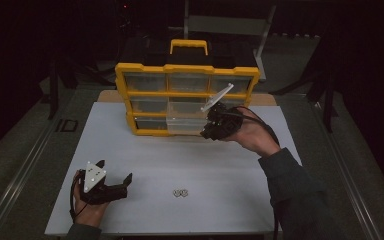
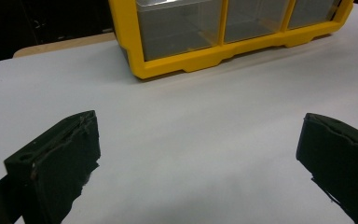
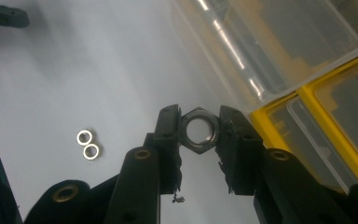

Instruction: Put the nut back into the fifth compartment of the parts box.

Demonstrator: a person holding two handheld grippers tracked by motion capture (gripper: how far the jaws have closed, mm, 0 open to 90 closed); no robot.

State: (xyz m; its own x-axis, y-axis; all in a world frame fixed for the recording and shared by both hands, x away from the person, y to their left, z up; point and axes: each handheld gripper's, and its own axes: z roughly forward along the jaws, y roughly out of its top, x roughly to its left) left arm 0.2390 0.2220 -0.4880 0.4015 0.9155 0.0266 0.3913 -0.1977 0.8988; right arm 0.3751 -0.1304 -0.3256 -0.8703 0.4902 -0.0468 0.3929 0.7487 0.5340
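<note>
A yellow organizer (image 1: 186, 96) with clear drawers stands at the back of the white table (image 1: 145, 165). Its bottom middle drawer (image 1: 184, 125) is pulled out. My right gripper (image 1: 211, 128) hovers beside that drawer's right front corner. In the right gripper view the right gripper (image 3: 198, 132) is shut on a dark hex nut (image 3: 198, 130), with the clear drawer (image 3: 261, 51) just beyond. Two small washers (image 1: 181, 192) lie side by side on the table near the front; the washers (image 3: 88, 144) also lie below the right gripper. My left gripper (image 1: 125, 181) rests open at the front left, nothing between its fingers (image 2: 60, 158).
The organizer's yellow frame (image 2: 205, 56) and its bottom drawers lie ahead in the left gripper view. A yellow handle (image 1: 189, 45) tops the organizer. The surroundings beyond the table are dark, with a metal stand (image 1: 225, 22) behind.
</note>
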